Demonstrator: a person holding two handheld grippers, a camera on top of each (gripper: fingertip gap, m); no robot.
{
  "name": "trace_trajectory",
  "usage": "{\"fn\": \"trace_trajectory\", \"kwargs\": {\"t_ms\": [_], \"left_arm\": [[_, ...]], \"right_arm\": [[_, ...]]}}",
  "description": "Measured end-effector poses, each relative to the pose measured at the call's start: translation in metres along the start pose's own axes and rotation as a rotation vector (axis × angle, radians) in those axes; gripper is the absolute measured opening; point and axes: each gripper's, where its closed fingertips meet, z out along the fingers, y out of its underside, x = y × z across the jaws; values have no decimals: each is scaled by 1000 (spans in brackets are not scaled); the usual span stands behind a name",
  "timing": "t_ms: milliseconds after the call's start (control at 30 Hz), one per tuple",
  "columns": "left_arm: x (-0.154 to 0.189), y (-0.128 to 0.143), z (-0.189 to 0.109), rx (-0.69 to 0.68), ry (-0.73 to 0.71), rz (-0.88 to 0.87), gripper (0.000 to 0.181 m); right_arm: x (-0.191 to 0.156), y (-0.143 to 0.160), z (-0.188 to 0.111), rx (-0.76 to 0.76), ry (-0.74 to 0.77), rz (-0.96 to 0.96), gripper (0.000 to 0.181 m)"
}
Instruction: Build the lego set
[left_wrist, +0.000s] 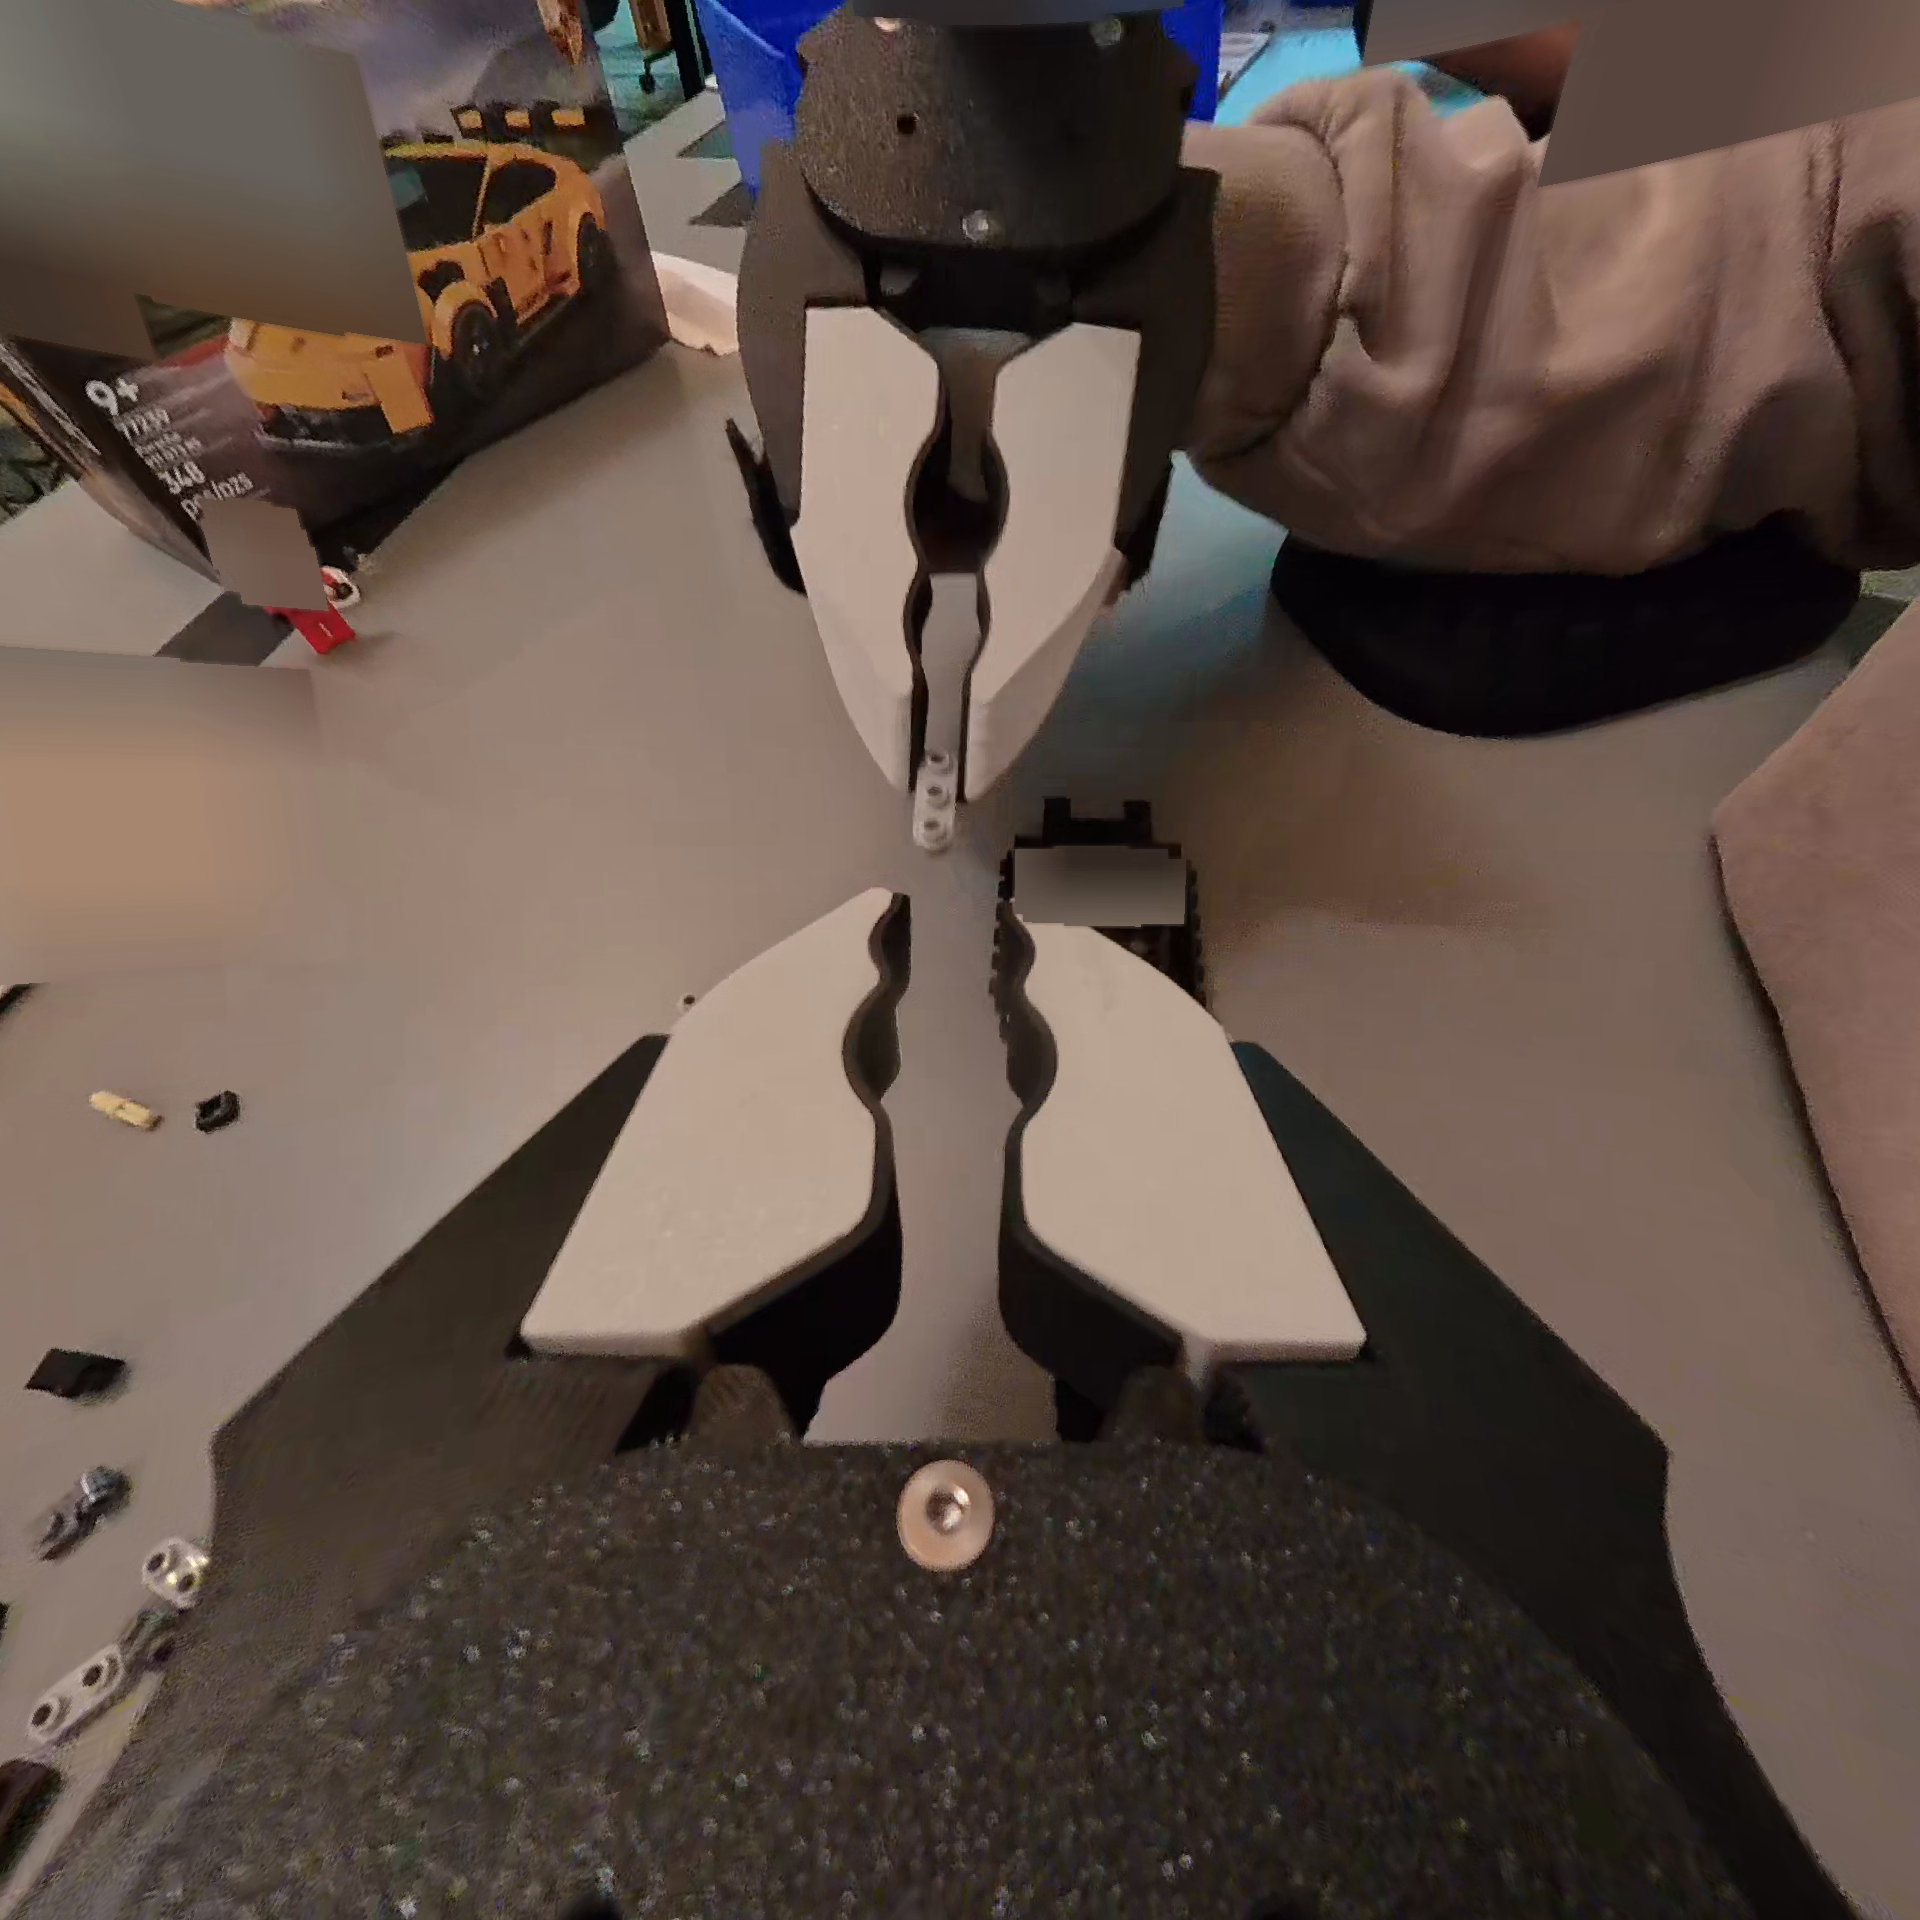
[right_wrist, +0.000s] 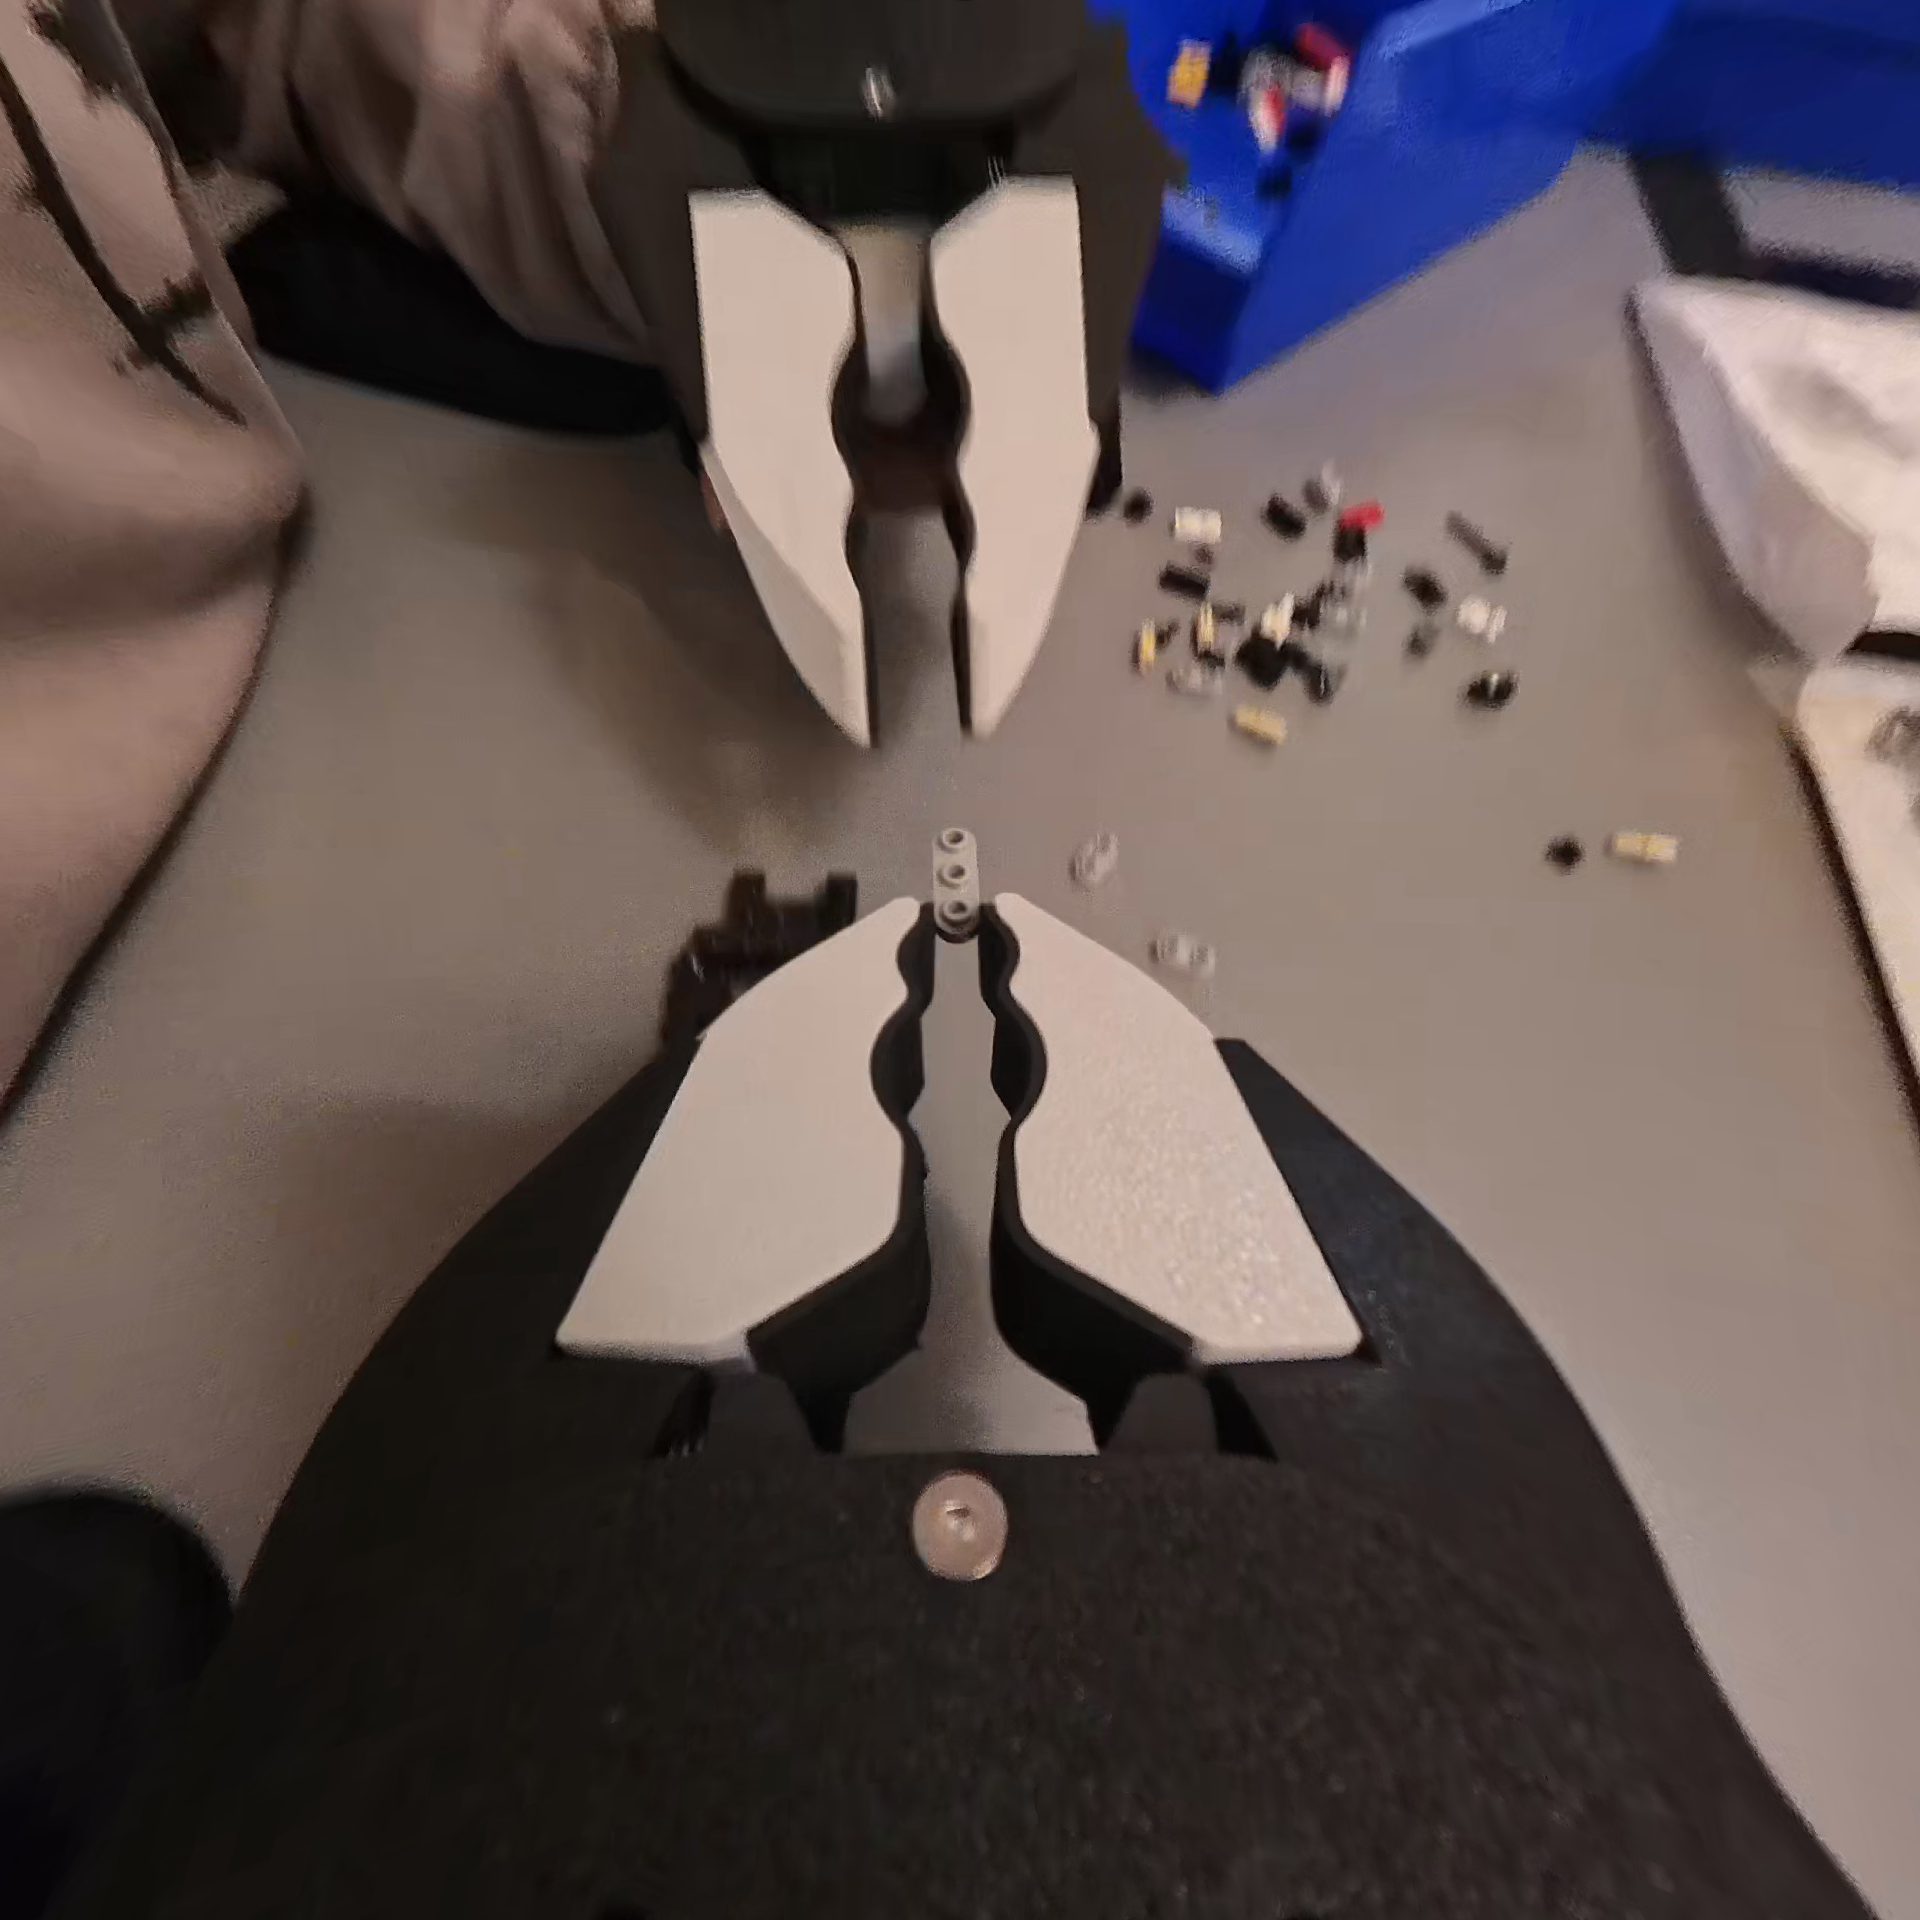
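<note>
My right gripper (right_wrist: 956, 914) is shut on a small light-grey studded plate (right_wrist: 954, 878), which sticks out past its tips just above the grey table. The left wrist view shows the same gripper (left_wrist: 938, 784) pointing towards me with the plate (left_wrist: 935, 805) in it. My left gripper (left_wrist: 956, 920) is open and empty, its tips a short way from the plate. It faces the right gripper tip to tip, also in the right wrist view (right_wrist: 920, 727). A black lego assembly (left_wrist: 1101, 819) sits on the table beside both grippers' tips. In the right wrist view it (right_wrist: 769, 925) is partly hidden behind my right gripper's left finger.
A lego box picturing a yellow car (left_wrist: 416, 312) stands at the back left. Loose small pieces lie on the table at the left (left_wrist: 125, 1107) and in a scattered pile (right_wrist: 1299, 613). A blue bin holding pieces (right_wrist: 1351, 208) and white packaging (right_wrist: 1787, 447) stand beyond. A person's sleeve (left_wrist: 1507, 343) is behind. The grippers are tip to tip, or close to it.
</note>
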Motion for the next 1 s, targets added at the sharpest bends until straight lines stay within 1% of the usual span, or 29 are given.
{"fn": "trace_trajectory", "kwargs": {"t_ms": [67,133,233,333,400,533,667,733,833,900,1000], "left_arm": [[-1,8,-1,-21,2,-20,15],[-5,19,-2,-76,-19,-19,15],[-20,32,-7,-147,-82,-12,15],[-27,36,-10,-146,-96,-62,15],[-26,39,-8,-153,-94,-58,15],[-25,44,-3,-172,-97,-40,16],[-26,45,-3,-158,-98,-55,16],[-26,43,-4,-143,-97,-61,14],[-28,35,-6,-86,-104,-89,9],[-33,28,-9,-33,-128,-120,8],[-42,22,-16,14,-188,-150,6]], "right_arm": [[12,24,-7,-74,32,49,7],[16,39,-7,-114,33,84,7],[14,46,5,-155,23,76,8],[15,56,15,-218,26,67,8],[18,61,18,-239,40,64,8],[20,61,15,-235,52,70,13],[19,57,5,-234,60,79,17],[20,55,0,-232,75,78,17],[15,48,-11,-232,75,80,19],[12,43,-17,-232,98,71,25],[1,40,-17,-221,137,73,41]]}}
